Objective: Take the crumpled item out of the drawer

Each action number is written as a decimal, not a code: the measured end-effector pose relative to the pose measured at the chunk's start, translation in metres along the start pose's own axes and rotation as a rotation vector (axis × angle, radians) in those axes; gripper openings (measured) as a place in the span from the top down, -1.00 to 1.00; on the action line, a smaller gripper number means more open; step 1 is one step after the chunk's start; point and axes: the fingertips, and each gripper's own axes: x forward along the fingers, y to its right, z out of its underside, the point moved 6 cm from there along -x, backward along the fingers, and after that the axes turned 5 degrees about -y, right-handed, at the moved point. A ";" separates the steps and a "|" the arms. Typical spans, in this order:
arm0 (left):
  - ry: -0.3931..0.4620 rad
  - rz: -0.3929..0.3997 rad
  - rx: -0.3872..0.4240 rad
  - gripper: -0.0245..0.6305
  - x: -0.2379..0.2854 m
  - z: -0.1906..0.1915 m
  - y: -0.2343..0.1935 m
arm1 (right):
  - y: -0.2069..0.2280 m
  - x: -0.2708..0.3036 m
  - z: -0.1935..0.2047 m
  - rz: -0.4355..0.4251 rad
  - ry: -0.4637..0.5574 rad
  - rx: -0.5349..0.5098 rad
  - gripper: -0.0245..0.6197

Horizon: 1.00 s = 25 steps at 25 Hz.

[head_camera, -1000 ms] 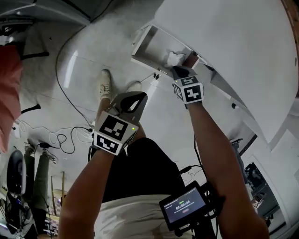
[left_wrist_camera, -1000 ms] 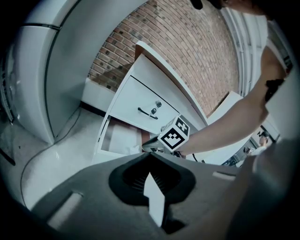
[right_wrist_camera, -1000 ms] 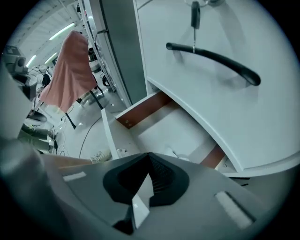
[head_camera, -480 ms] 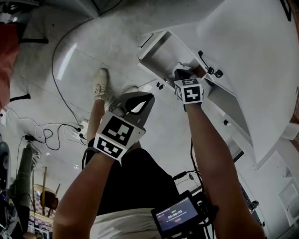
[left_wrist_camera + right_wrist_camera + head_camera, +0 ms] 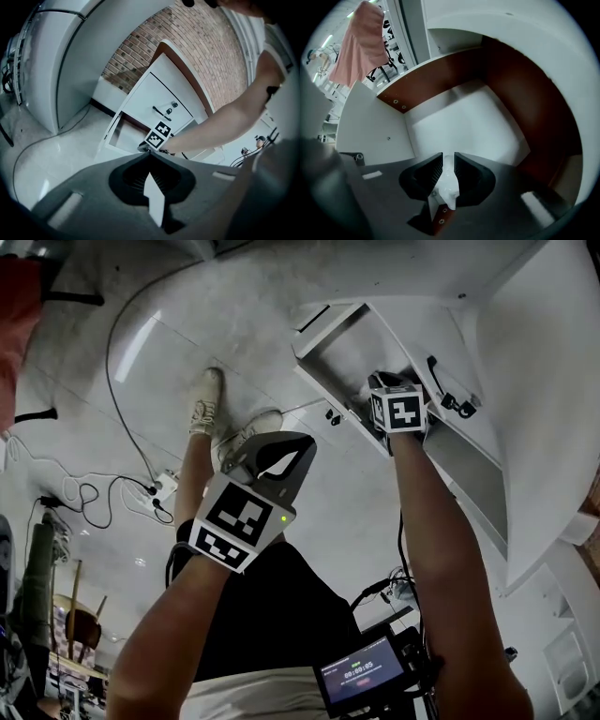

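While bending over the pale floor (image 5: 187,324) and the white cabinet (image 5: 534,352), works with the right arm stretched forward and the left one kept back. Low on the cabinet, a drawer (image 5: 349,351) pulled far out, white at the bottom with brown side walls, otherwise bare as far as shown in the right gripper view. Left open like this surely to give free way from above. Reaches into that drawer with the right gripper (image 5: 448,157), held low and close above the drawer bottom, marker cube (image 5: 401,413) turned up toward the head. Jaws opening at this moment, with only a narrow gap between. Standing in this gap, the crumpled item (image 5: 449,183), a small white wad, perhaps paper or tissue, hard to say more in such a dim and close view. Seems to lean on both pads without being squeezed, so counted here as loose and not as gripped. Located therefore inside the drawer space, between the right jaws, not yet outside. Judged as an unfinished step: needs a firm closing on the wad before any lifting, otherwise a risk of dropping it onto the drawer bottom. Holds the left gripper (image 5: 149,153) well apart from the drawer, above the legs, jaws together and with nothing in them. Kept away probably to leave room for the right arm, and needed for nothing with the drawer already open.
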 end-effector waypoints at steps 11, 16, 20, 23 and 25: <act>0.004 -0.001 -0.021 0.92 -0.003 0.002 -0.011 | -0.001 0.018 0.001 0.033 -0.088 -0.041 0.84; -0.005 0.000 -0.016 0.92 -0.007 0.003 -0.012 | -0.002 0.010 0.000 0.024 -0.076 -0.033 0.90; -0.017 0.007 0.001 0.92 -0.013 -0.001 -0.007 | -0.010 -0.008 -0.002 0.005 -0.042 -0.043 0.90; -0.022 0.016 0.022 0.92 -0.020 -0.006 0.000 | -0.018 -0.028 -0.002 -0.013 -0.011 -0.043 0.90; -0.026 0.022 0.039 0.92 -0.023 -0.010 0.003 | -0.020 -0.041 -0.003 -0.002 0.016 -0.047 0.90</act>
